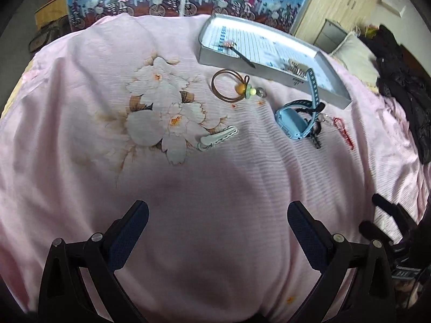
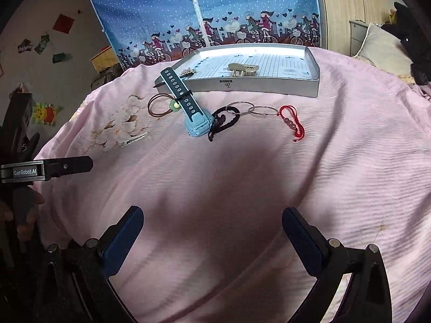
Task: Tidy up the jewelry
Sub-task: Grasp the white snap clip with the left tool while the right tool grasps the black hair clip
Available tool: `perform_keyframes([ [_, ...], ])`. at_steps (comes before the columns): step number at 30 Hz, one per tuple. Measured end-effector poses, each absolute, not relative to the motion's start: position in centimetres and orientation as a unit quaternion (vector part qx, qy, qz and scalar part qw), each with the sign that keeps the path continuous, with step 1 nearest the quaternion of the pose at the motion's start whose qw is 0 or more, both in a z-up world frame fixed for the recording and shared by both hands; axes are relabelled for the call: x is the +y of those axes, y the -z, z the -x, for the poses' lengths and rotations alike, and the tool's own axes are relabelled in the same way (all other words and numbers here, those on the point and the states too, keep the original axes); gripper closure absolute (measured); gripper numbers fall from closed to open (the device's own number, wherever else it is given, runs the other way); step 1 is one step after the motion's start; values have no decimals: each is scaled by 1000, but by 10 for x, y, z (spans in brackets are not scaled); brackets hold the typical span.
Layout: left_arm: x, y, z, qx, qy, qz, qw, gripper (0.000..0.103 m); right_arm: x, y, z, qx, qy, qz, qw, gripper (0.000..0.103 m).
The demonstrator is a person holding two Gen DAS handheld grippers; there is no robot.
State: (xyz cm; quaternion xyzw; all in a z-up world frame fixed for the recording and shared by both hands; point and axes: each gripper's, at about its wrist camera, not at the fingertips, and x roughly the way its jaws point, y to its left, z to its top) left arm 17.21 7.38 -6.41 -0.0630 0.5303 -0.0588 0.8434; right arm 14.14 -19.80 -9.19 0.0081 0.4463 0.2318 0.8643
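Observation:
A grey shallow box (image 1: 204, 56) (image 2: 269, 86) lies at the far side of a pink bedspread, holding a hair stick (image 1: 237, 51) and a beige claw clip (image 2: 242, 69). In front of it lie a brown hair tie with beads (image 1: 229, 86) (image 2: 159, 106), a blue watch (image 1: 296, 121) (image 2: 188, 107), a white hair clip (image 1: 218, 141) (image 2: 132, 140), a black cord bracelet (image 2: 223, 122), two silver hoops (image 2: 252, 109) and a red string bracelet (image 2: 292, 121) (image 1: 343, 132). My left gripper (image 1: 218, 215) and right gripper (image 2: 212, 220) both hover open and empty, well short of the jewelry.
The bedspread (image 1: 188, 188) has a flower print (image 1: 161, 110) on the left. A blue patterned fabric wardrobe (image 2: 204, 13) stands behind the bed, and dark clothing (image 1: 404, 88) with a pillow (image 2: 382, 45) lies at the right. The other gripper (image 2: 48, 171) shows at the right wrist view's left edge.

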Motion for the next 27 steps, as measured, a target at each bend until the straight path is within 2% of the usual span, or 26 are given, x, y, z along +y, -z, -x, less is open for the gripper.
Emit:
perform_keyframes([
  [3, 71, 72, -191, 546, 70, 24, 834, 3, -194, 93, -156, 444, -236, -13, 864, 5],
  [8, 74, 85, -214, 545, 76, -17, 835, 4, -179, 93, -180, 426, -249, 10, 870, 29],
  [11, 83, 92, -224, 547, 83, -13, 833, 10, -167, 97, -194, 420, -256, 20, 870, 40],
  [20, 88, 96, -229, 532, 97, -22, 841, 41, -151, 115, -225, 428, -262, 10, 865, 63],
  [22, 85, 98, -230, 531, 105, -30, 840, 52, -152, 118, -229, 431, -261, 4, 864, 67],
  [27, 78, 102, -237, 533, 121, -19, 837, 70, -157, 120, -236, 431, -265, -12, 863, 73],
])
